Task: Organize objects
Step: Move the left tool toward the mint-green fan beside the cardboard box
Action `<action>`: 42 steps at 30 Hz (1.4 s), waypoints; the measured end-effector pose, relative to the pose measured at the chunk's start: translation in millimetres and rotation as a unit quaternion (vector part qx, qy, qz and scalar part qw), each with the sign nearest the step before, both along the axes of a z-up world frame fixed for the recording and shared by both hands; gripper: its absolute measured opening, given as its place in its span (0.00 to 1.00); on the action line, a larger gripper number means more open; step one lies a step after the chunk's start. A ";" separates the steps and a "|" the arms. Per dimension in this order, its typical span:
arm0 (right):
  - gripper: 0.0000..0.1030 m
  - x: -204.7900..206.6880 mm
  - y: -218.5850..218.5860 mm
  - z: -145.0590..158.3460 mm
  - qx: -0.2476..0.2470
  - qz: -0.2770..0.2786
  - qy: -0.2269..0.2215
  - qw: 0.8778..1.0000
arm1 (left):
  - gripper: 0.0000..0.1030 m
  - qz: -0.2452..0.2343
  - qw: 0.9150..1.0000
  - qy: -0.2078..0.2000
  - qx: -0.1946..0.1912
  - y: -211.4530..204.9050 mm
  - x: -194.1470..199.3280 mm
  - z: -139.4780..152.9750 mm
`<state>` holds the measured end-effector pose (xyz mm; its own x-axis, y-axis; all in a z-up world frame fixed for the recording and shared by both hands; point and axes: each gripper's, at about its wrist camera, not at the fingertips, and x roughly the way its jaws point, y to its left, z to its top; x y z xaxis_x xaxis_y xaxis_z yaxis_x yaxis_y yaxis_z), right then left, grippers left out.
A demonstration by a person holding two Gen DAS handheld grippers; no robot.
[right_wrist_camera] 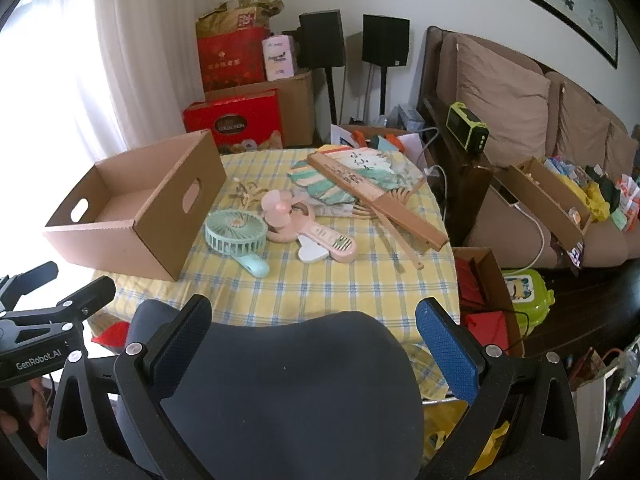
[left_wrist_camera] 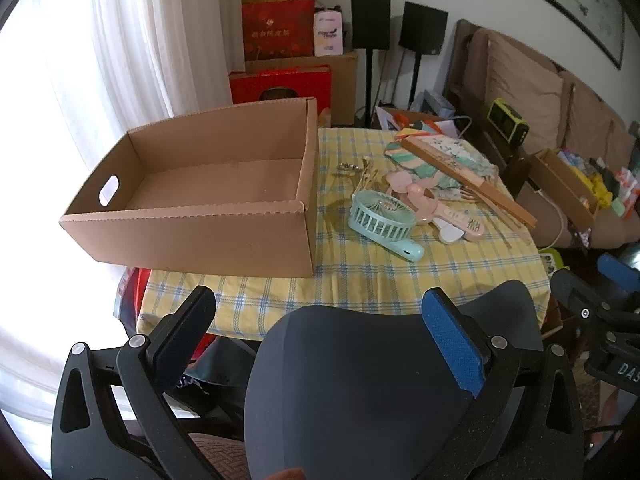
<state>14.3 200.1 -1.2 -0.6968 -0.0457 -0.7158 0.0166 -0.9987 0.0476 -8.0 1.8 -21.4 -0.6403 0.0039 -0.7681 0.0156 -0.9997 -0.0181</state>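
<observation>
An empty cardboard box (left_wrist_camera: 192, 204) (right_wrist_camera: 132, 220) with handle holes stands on the left of a table with a yellow checked cloth (left_wrist_camera: 400, 280) (right_wrist_camera: 320, 284). To its right lie a teal hand fan (left_wrist_camera: 380, 220) (right_wrist_camera: 236, 236), a pink hand fan (left_wrist_camera: 420, 200) (right_wrist_camera: 288, 212), a folding fan with wooden ribs (left_wrist_camera: 460, 172) (right_wrist_camera: 376, 196) and some small gold pieces (left_wrist_camera: 360, 172). My left gripper (left_wrist_camera: 320, 320) and right gripper (right_wrist_camera: 316, 328) hover open before the table's near edge, nothing between their fingers. Each shows at the other view's edge.
A dark chair back (left_wrist_camera: 360, 380) (right_wrist_camera: 280, 380) sits right under both grippers. A brown sofa (right_wrist_camera: 512, 100) on the right carries a cardboard tray (right_wrist_camera: 548, 200) of oddments. Red gift boxes (right_wrist_camera: 236, 120) and two black speakers (right_wrist_camera: 384, 40) stand behind the table.
</observation>
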 end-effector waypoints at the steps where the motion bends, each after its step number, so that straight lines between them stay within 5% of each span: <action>1: 1.00 -1.2 0.0 -1.1 0.000 0.000 -0.001 1.000 | 1.00 0.000 1.000 -0.001 0.002 -0.7 -1.2 -1.1; 15: 1.00 -33.3 -7.7 -26.5 -0.020 0.040 -0.023 0.999 | 1.00 -0.035 0.999 0.000 0.033 -21.8 -21.9 -24.5; 29: 1.00 -96.4 -21.7 -62.9 -0.096 0.075 -0.063 0.991 | 1.00 -0.016 0.998 -0.015 0.065 -40.2 -38.5 -52.6; 38: 1.00 -137.2 -50.0 -84.2 -0.098 0.095 -0.072 0.988 | 1.00 0.002 0.995 -0.020 0.096 -53.5 -48.9 -64.5; 39: 1.00 -140.5 -52.5 -86.0 -0.097 0.096 -0.074 0.988 | 1.00 0.052 0.992 -0.010 0.118 -53.7 -49.8 -65.1; 42: 1.00 -150.3 -59.0 -92.1 -0.097 0.098 -0.078 0.987 | 1.00 0.053 0.991 -0.009 0.122 -56.2 -52.9 -69.5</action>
<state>-136.0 141.2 -93.3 -0.5423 -0.3161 -0.7784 0.1859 -0.9487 0.2557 -60.9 -54.3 -90.9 -0.6327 0.1240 -0.7644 0.1227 -0.9586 -0.2570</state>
